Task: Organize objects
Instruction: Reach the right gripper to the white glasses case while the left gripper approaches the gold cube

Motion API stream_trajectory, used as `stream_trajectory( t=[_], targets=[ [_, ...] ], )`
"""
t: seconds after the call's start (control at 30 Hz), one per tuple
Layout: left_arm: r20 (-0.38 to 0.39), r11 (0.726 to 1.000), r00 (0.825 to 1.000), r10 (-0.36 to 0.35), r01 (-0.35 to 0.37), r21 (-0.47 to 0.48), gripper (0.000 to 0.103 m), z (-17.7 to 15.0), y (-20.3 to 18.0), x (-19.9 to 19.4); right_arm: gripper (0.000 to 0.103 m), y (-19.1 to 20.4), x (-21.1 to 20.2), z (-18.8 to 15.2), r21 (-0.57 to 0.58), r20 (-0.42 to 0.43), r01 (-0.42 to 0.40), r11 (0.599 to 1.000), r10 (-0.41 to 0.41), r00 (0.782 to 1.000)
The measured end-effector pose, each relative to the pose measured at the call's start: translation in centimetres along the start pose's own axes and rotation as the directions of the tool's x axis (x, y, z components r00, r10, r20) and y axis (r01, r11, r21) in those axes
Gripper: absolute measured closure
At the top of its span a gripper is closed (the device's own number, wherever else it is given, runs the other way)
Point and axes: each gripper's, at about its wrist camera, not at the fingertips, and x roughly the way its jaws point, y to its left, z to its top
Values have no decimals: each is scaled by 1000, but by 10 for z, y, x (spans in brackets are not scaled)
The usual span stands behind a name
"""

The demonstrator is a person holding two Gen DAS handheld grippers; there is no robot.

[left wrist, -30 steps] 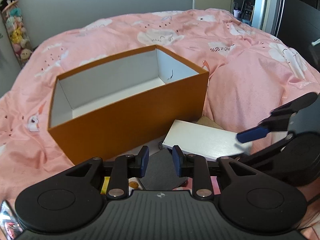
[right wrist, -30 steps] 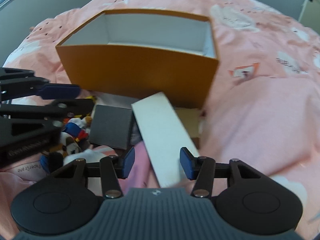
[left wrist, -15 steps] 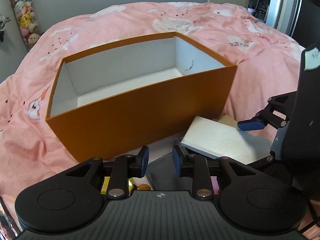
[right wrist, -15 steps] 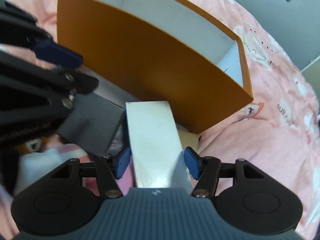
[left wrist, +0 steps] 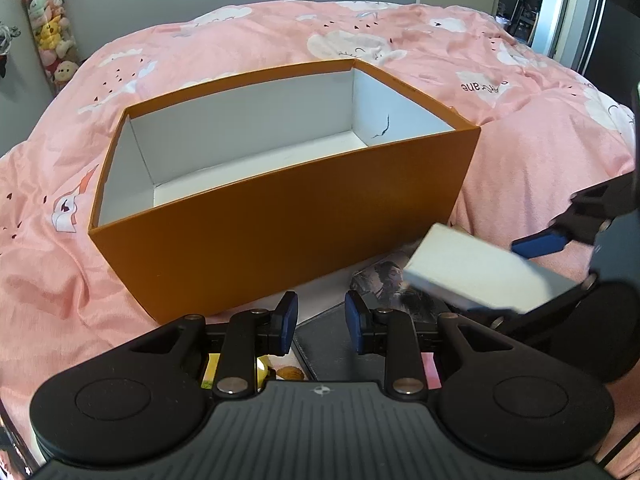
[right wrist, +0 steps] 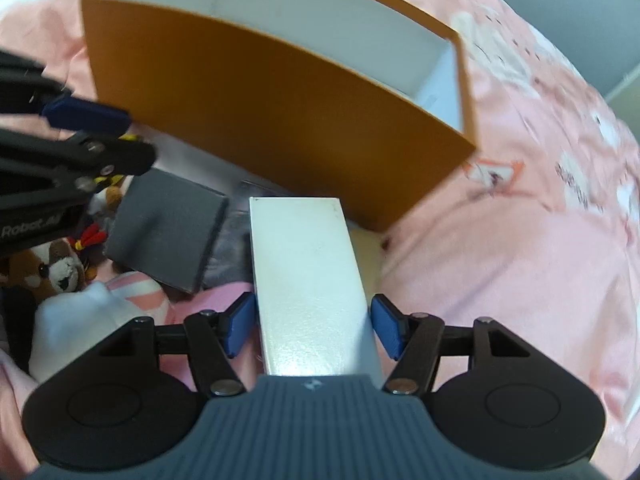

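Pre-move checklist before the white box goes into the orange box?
1. Right gripper on white box: pads at both sides, contact on the right cannot tell.
2. White box lifted: ok, seems raised in the left wrist view.
3. Orange box open, visible floor bare: ok.
4. Left gripper empty, jaws apart: ok.
5. Path over the near wall: not ok yet, box sits below the rim.
6. Dark gray box beside it, touching or not: cannot tell.

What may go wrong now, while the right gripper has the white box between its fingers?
1. The white box sticks out far past the right gripper, so it may tilt or slip.
2. The orange box wall is close ahead; the white box may hit it.
3. The left gripper is near.
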Motion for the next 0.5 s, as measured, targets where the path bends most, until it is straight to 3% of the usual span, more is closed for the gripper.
stream_trajectory(
  t=[0.2,0.37,0.5],
  targets=[
    [7,999,1000,8,-8,31,70,1,-9,-3,37,-28,-18,-14,82,11,34,996,-35,999],
    [17,998,1000,10,-11,55,70,2,-15,-7,48,-35,-33,-29,107,25,26,994,-29,999],
    [22,998,1000,-15,14,65,70,5,-18,-10,49,-49,-39,-34,153,25,42,987,-46,999]
  ],
)
